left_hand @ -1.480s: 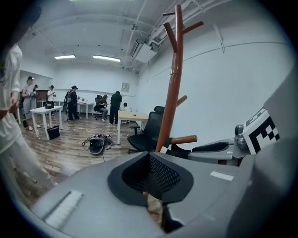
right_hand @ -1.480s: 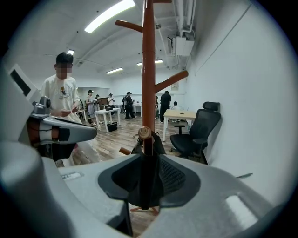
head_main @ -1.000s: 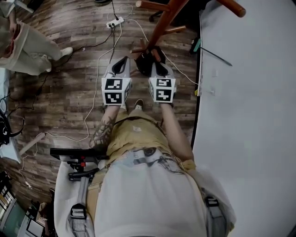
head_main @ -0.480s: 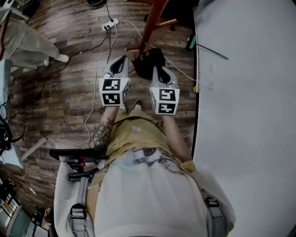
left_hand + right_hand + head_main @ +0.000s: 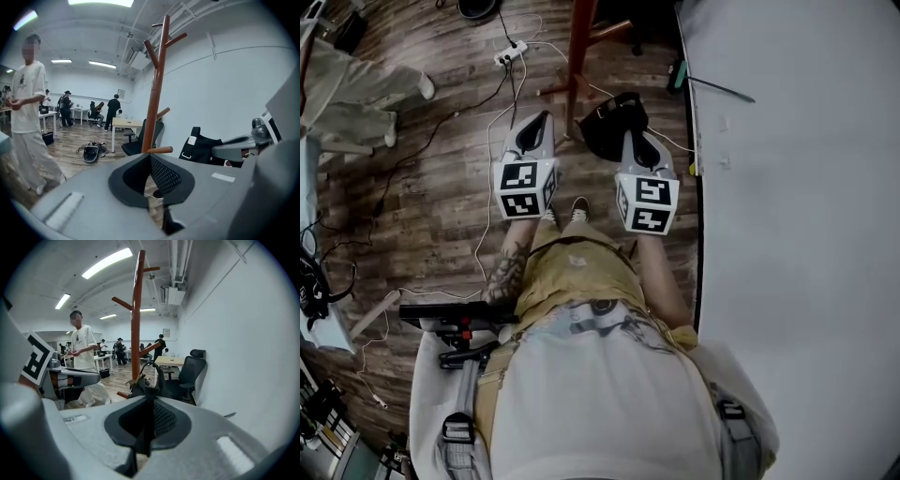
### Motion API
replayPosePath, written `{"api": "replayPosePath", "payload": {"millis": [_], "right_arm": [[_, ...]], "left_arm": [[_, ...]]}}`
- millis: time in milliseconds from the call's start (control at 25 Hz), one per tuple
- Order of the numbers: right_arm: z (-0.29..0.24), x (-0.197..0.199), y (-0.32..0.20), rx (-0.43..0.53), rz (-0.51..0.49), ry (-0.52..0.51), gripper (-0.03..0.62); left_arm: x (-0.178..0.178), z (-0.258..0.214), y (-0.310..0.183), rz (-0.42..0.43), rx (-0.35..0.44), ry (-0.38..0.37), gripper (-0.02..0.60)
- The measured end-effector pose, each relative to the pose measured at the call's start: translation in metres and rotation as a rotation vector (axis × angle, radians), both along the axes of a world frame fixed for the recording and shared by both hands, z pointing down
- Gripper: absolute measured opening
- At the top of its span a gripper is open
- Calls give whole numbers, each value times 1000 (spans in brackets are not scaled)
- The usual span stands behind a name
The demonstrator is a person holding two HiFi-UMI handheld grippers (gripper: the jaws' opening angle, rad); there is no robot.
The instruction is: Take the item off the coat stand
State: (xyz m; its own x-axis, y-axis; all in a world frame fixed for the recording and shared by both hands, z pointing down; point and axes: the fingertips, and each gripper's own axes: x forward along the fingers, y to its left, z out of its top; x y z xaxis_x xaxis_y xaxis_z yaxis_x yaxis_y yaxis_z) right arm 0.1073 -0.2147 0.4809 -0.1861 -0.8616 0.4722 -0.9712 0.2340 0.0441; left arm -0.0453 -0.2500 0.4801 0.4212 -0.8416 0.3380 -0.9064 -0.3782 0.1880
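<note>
The right gripper (image 5: 631, 139), fingers clamped on the strap of the black bag (image 5: 607, 120), has carried it clear of the coat stand (image 5: 579, 56). The bag now hangs beside the pole, so removal looks done. The left gripper (image 5: 541, 120) has its fingers closed on nothing.

Wht tee (image 5: 609, 394), tan shorts (image 5: 577, 274), L forearm tattoo (image 5: 504, 272)

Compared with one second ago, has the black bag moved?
Yes. The black bag, gripped by the right tool, overlapped the coat stand pole before; now it sits clear to the pole's right, nearer the white wall.
</note>
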Motion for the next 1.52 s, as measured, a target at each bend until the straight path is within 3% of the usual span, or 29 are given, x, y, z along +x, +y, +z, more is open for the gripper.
{"api": "replayPosePath", "payload": {"millis": [280,720,1520], "right_arm": [[-61,19,-14,144,79,-19,3],[-141,14,-26,372,117,-126,3],[-173,-10,-28,462,81,-173,3]], "left_arm": [[7,-48,-10,15,101,17,0],[4,-134,-17,-11,307,47,0],[9,-153,-16,15,363,50,0]]}}
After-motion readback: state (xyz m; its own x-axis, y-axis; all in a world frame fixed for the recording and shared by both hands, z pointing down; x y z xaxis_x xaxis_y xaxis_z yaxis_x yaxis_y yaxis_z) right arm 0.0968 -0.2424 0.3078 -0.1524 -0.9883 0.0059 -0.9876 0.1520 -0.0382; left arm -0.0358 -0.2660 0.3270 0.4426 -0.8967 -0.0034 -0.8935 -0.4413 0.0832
